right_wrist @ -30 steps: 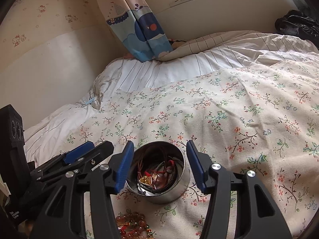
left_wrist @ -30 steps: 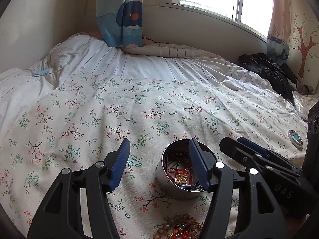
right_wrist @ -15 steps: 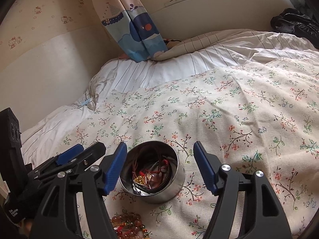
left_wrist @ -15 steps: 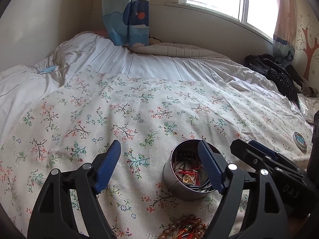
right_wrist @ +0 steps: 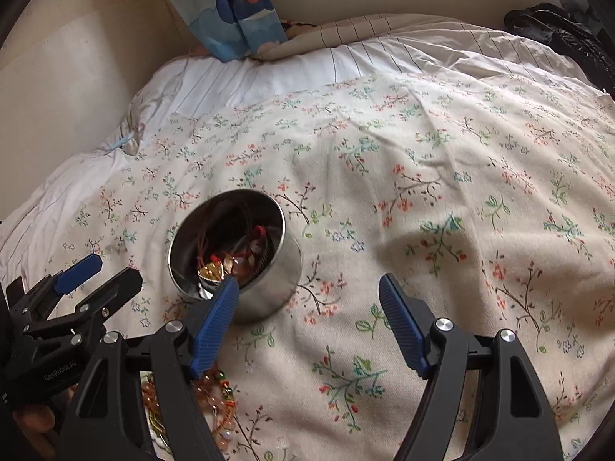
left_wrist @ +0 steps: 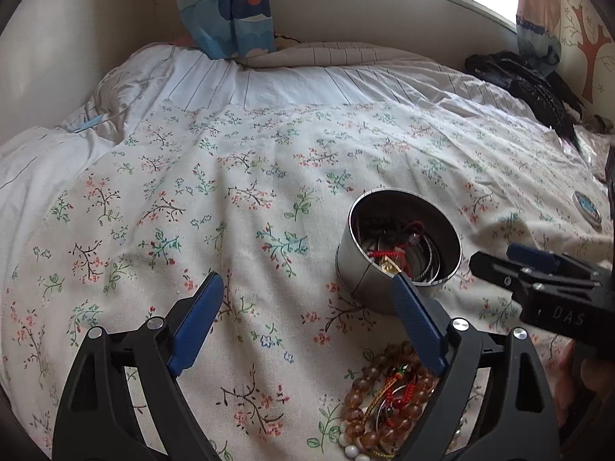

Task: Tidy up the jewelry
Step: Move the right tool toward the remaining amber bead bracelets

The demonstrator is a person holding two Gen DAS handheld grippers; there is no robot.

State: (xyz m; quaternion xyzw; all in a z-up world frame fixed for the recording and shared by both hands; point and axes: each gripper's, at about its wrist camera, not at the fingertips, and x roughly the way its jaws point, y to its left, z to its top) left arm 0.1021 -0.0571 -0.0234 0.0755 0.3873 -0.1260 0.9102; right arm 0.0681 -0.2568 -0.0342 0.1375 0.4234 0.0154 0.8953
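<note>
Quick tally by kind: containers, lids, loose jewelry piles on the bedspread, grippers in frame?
Round metal tin: 1, open, jewelry inside
Round lid: 1, lying apart from the tin
Loose bead jewelry pile: 1, on the bedspread
Grippers: 2, left gripper and right gripper, both open and empty
Total: 5

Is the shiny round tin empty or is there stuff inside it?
Not empty. The lidless tin stands upright on the flowered bedspread, and through its open top you can see cords, red thread and a gold charm lying inside.

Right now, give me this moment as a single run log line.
left gripper: open, empty | right gripper: open, empty | round metal tin: upright on floral bedspread, jewelry inside | beaded bracelets: loose beside tin
</note>
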